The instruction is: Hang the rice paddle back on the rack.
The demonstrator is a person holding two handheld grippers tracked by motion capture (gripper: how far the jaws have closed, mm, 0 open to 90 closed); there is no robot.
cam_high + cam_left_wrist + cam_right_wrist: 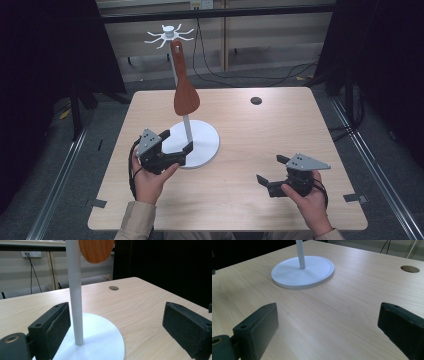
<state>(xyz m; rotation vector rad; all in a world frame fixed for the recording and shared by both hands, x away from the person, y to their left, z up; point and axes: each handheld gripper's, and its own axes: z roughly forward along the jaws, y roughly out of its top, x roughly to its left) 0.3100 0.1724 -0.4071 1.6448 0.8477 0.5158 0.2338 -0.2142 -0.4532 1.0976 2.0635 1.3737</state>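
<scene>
Wooden spatula [184,80] hangs off the white rack [192,142], around 11 o'clock on the table [280,130]. Looks light, stiff and smooth, so probably a bit slippery; I'd pinch the narrow handle, not the blade. Count: one spatula, one rack, two grippers. Left gripper [178,143] has its jaws wide apart over the rack's base. Right gripper [270,170] is spread too, at 5 o'clock, nothing between them.
</scene>
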